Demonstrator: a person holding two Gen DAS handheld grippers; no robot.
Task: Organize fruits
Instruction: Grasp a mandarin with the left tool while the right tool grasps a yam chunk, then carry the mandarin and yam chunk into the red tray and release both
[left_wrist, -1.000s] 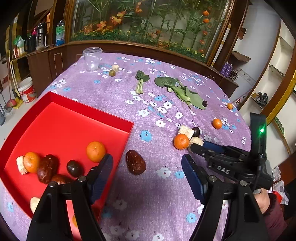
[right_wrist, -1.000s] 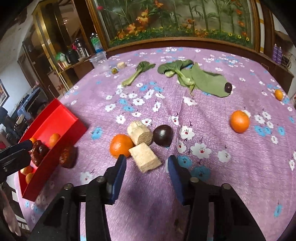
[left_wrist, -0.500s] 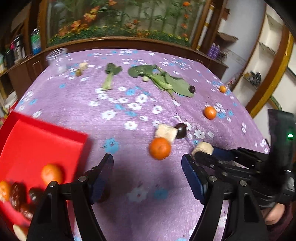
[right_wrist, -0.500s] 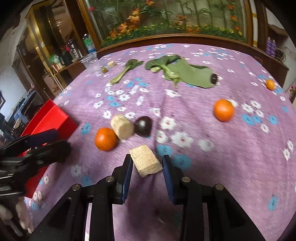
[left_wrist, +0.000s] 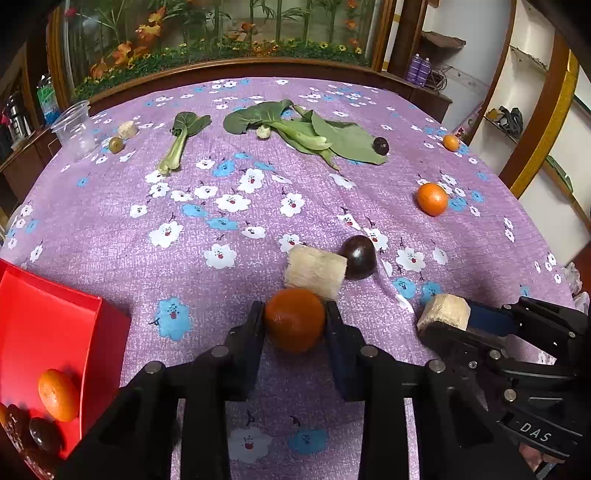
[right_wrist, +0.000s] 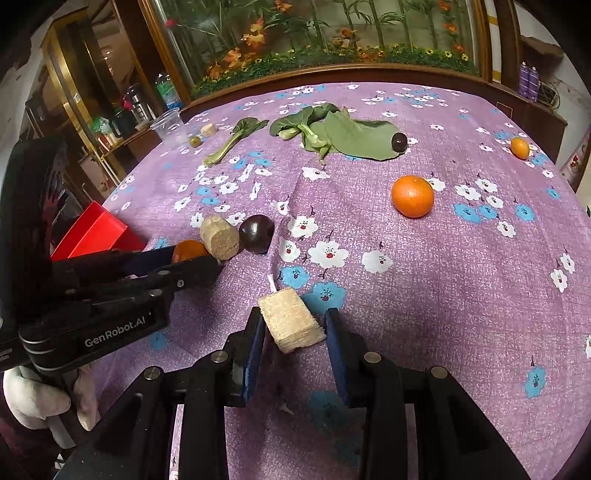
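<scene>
A: What's the biggest thing here?

B: The table (left_wrist: 110, 229), under a purple flowered cloth. Take it as the landmark. At its near left edge sits the red tray (left_wrist: 55, 332), holding an orange (left_wrist: 58, 395) and some dark fruit in its near corner.

A: And the greens?

B: Leafy greens (left_wrist: 314, 133) lie toward the table's far side, with a dark plum (left_wrist: 380, 146) on one leaf. A clear cup (left_wrist: 74, 129) stands at the far left edge.

A: The claws?

B: The left gripper (left_wrist: 294, 320) is low over the near middle of the table, its two pads pressed against a mandarin (left_wrist: 294, 320), one on each side. The right gripper (right_wrist: 291, 325) is to the near right, straddling a pale cane chunk (right_wrist: 291, 325). The left pad touches it; on the right I cannot tell whether the pad meets it, so whether it truly grips is unclear.

A: Loose fruit?

B: Just beyond the mandarin, toward the table's centre, lie a second cane chunk (left_wrist: 316, 271) and a dark round fruit (left_wrist: 358, 256), touching. Toward the right edge are a bigger orange (left_wrist: 431, 199) and, farther back, a tiny one (left_wrist: 450, 142).
</scene>
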